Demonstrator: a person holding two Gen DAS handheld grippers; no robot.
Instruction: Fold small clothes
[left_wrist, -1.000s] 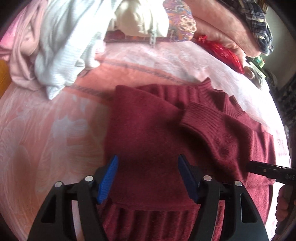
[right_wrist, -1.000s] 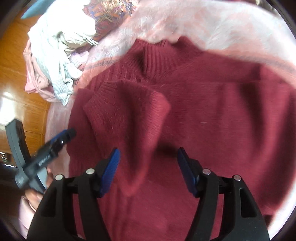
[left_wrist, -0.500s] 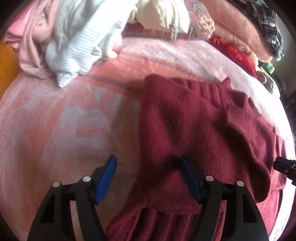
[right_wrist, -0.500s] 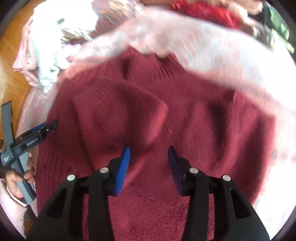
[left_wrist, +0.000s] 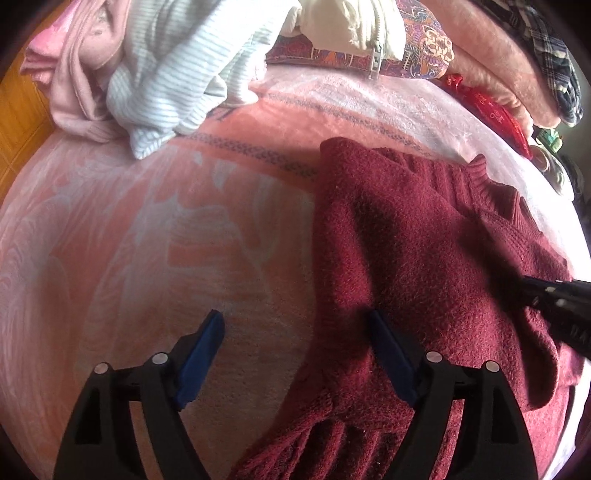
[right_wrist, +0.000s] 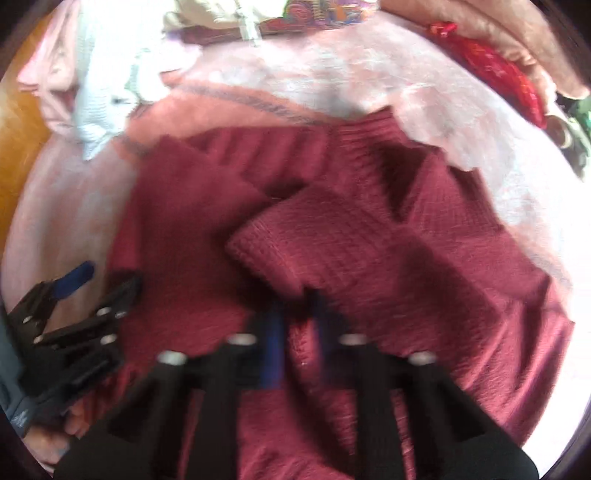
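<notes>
So the dark red sweater (left_wrist: 424, 258) is lying on a pink blanket (left_wrist: 166, 240) spread over the bed, sitting toward the right side of the left wrist view, with its ribbed collar (left_wrist: 480, 177) pointing away from the camera. One sleeve (right_wrist: 325, 251) is lying folded in across the chest, cuff end resting near the middle of the body.

The left gripper (left_wrist: 295, 350) is hanging wide open right at the sweater's left edge. Its left blue pad is hovering over bare blanket while the right one is sitting over the knit, near the ribbed hem (left_wrist: 332, 435). It isn't holding anything.

The right gripper (right_wrist: 295, 332) is looking pretty blurry in its own view, but the two blue pads are sitting close together with a ridge of red knit bunching up between them, so it's pinching the sweater just below the folded sleeve cuff. In the left wrist view only its black tip is poking in from the right edge, over the sweater.

Up at the far end of the bed there's a heap of laundry piling up: a striped white top (left_wrist: 166, 74), a pale pink garment (left_wrist: 74, 74), a cream zip-up piece (left_wrist: 351, 26) and a patterned cushion (left_wrist: 424, 48). A shiny red item (left_wrist: 495, 114) is lying off to the right.
</notes>
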